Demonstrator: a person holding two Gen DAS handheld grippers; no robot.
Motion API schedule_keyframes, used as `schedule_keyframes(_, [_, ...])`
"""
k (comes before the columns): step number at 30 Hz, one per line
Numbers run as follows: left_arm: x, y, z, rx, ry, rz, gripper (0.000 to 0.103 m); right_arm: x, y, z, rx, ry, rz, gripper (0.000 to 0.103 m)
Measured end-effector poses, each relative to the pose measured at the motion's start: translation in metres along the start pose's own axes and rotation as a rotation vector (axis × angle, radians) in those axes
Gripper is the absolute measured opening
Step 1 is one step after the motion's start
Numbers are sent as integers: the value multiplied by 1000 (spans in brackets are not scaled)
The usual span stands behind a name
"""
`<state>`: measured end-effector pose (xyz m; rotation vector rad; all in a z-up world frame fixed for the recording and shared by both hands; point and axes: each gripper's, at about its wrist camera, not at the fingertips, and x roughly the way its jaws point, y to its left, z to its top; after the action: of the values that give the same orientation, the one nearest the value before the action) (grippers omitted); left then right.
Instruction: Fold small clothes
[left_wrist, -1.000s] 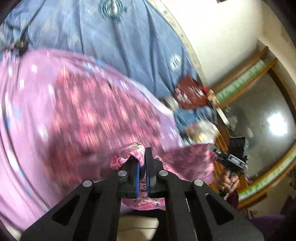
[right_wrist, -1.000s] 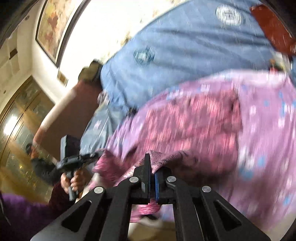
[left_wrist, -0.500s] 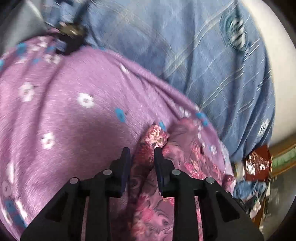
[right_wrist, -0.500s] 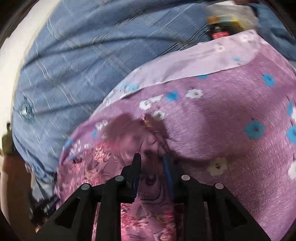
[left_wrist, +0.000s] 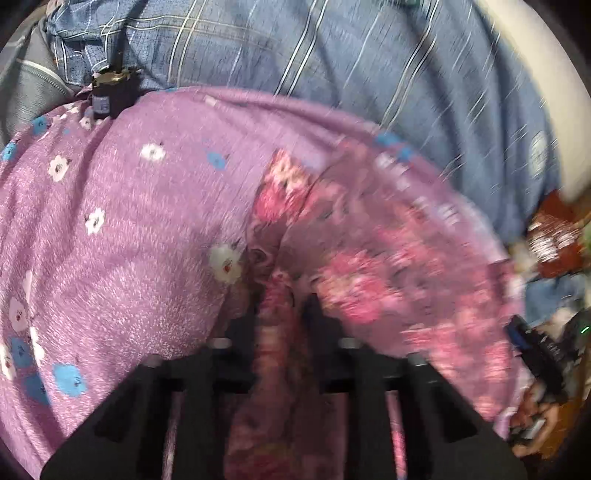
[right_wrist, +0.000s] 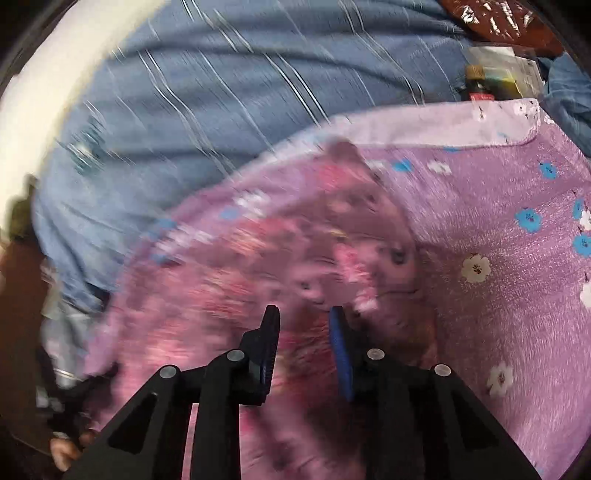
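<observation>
A small pink floral garment (left_wrist: 369, 266) (right_wrist: 240, 280) lies spread on a purple flowered sheet (left_wrist: 129, 221) (right_wrist: 498, 295). My left gripper (left_wrist: 282, 306) hangs low over the garment's left edge. Its jaws are closing, and a raised ridge of the pink cloth runs between the fingers; I see no firm pinch on it. My right gripper (right_wrist: 303, 312) hovers over the garment's right side with its jaws apart and only flat cloth under them. The right gripper (left_wrist: 535, 350) and the hand holding it also show at the far right of the left wrist view. Both views are motion-blurred.
A blue plaid bed cover (left_wrist: 369, 74) (right_wrist: 221, 110) lies beyond the purple sheet. A dark bottle (left_wrist: 110, 96) (right_wrist: 478, 86) stands at the sheet's far edge. A red packet (left_wrist: 554, 236) (right_wrist: 487, 14) and small clutter sit by the bed's side.
Both grippers came down with the garment pinched in shut jaws, laid it on the purple sheet and opened. The left jaws have since narrowed a little around a cloth ridge.
</observation>
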<state>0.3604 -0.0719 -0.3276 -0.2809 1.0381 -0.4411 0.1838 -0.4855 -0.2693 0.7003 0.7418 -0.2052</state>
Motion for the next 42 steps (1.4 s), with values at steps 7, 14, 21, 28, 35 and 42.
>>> schedule_keyframes(7, [-40,-8,54,-38,-183,-19,93,-26,-2,13,24,-193,40,62])
schedule_keyframes(14, [72,-50,95,49,66,40,93,10,-18,40,36,-179,-27,62])
schedule_keyframes(21, [96,-72,95,208,88,82,14,30,-39,54,117,-147,-38,62])
schedule_keyframes(28, [59,-61,102,173,46,58,1,61,-44,48,110,-24,-111,6])
schedule_keyframes(35, [-3,-41,116,122,-43,91,2,24,-16,50,37,-182,-16,8])
schedule_keyframes(42, [22,21,100,-65,45,239,59,52,-25,44,100,-101,-176,70])
